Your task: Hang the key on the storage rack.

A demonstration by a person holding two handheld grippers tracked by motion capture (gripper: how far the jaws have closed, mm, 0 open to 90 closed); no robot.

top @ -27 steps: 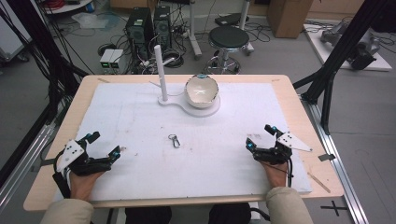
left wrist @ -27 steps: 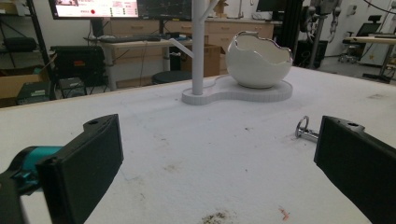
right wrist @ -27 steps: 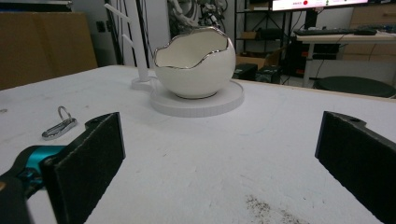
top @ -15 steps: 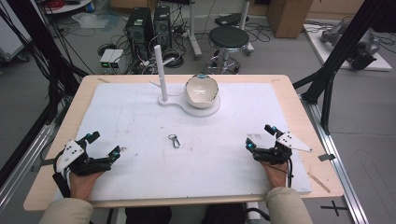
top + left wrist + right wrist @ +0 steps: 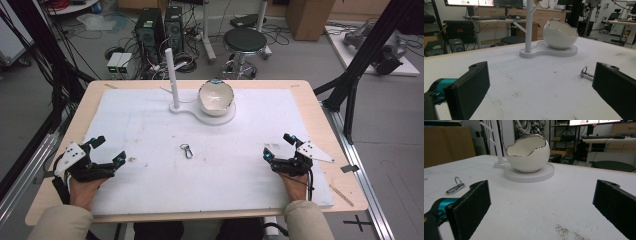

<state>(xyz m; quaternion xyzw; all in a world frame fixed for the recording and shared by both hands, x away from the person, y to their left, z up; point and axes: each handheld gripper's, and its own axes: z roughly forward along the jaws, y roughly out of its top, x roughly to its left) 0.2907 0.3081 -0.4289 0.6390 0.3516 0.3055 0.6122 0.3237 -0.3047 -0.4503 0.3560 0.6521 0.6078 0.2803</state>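
The white stand's [image 5: 528, 27] top is cut off.

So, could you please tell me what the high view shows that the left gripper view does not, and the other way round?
The high view alone shows both hands with the left gripper and right gripper, the black stool and the computer towers on the floor. The left gripper view alone shows a desk with a monitor behind the table. Both show the white mat, the metal clip, the egg-shaped bowl and the white stand.
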